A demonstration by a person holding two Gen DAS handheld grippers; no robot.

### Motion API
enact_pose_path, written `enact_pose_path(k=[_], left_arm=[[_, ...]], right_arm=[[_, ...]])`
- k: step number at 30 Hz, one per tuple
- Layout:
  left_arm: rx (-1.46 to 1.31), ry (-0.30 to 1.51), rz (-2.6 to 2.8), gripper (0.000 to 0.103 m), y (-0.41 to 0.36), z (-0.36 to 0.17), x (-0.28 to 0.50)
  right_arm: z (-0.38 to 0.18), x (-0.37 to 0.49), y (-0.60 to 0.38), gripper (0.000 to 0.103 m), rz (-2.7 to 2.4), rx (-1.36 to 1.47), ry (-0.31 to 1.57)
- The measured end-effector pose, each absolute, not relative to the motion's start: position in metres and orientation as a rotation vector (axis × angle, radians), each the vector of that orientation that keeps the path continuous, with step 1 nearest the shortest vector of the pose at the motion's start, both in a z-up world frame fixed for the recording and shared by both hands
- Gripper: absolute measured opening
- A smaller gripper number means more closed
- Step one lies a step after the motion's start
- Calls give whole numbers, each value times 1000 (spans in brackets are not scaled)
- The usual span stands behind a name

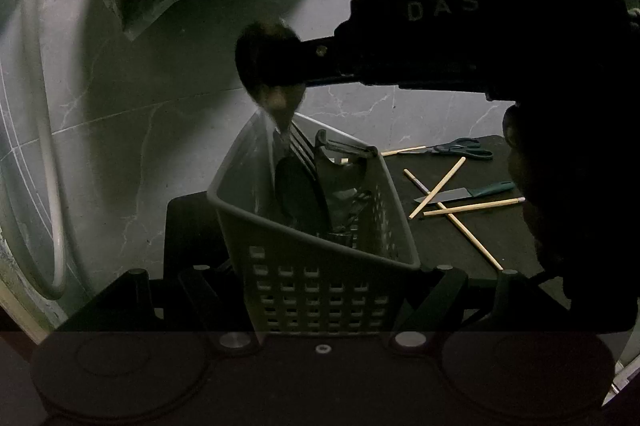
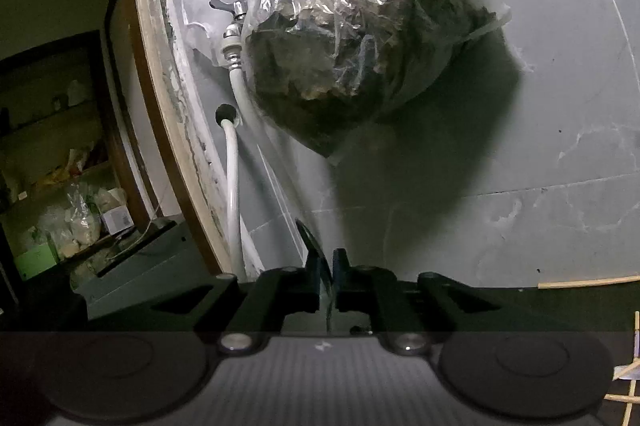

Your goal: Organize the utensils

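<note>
A grey perforated basket (image 1: 320, 290) sits tilted between the fingers of my left gripper (image 1: 320, 276), which is shut on its sides. Inside stand a dark spatula (image 1: 298, 194), a fork (image 1: 302, 148) and a peeler (image 1: 344, 146). My right gripper (image 1: 264, 60) reaches in from the right above the basket. A blurred spoon-like utensil (image 1: 278, 104) hangs between its fingers, tip down at the basket's rim. Seen edge-on in the right wrist view, the utensil (image 2: 310, 242) stands in a narrow gap in the right gripper (image 2: 327, 266), whose pads are slightly apart.
On the dark counter to the right lie scissors (image 1: 464, 148), a green-handled knife (image 1: 468, 192) and several chopsticks (image 1: 440, 196). A plastic bag of greens (image 2: 360, 38) hangs on the tiled wall beside a tap (image 2: 236, 10) and white hose (image 1: 40, 106).
</note>
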State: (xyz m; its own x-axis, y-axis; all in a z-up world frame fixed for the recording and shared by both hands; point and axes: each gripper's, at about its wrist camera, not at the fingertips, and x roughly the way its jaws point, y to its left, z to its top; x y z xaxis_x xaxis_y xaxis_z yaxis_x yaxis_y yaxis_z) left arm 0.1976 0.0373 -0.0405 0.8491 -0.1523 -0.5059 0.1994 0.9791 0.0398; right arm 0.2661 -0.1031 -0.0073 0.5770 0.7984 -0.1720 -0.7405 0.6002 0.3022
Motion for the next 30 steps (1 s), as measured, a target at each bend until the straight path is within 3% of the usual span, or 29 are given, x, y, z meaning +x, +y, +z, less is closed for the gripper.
enact_pose_path(k=[4,6,8,9,11,14,22,30], left_arm=[[92,524,-186,77,38,-40,197],[90,524,-187,77,38,-41,197],[92,523,-189,77,38,-40,196],[90,523,-190,77,39,-40,196],[90,522,-192,77,39,-41,196],[91,521,-197,77,40,-41,196],[99,522,-223,77,41,-42,200],[111,523,-256,77,42,-43,207]], right_arm=[[-3,265,-112,21,891,225,298],[3,265,-118,35,885,244,298],[12,266,-129,56,889,324,297],[17,268,-138,60,904,392,296],[27,274,-159,83,961,578,290],[34,286,-195,102,1145,958,242],[72,274,-253,103,1316,1241,-37],[87,256,-277,103,1219,1169,-140]])
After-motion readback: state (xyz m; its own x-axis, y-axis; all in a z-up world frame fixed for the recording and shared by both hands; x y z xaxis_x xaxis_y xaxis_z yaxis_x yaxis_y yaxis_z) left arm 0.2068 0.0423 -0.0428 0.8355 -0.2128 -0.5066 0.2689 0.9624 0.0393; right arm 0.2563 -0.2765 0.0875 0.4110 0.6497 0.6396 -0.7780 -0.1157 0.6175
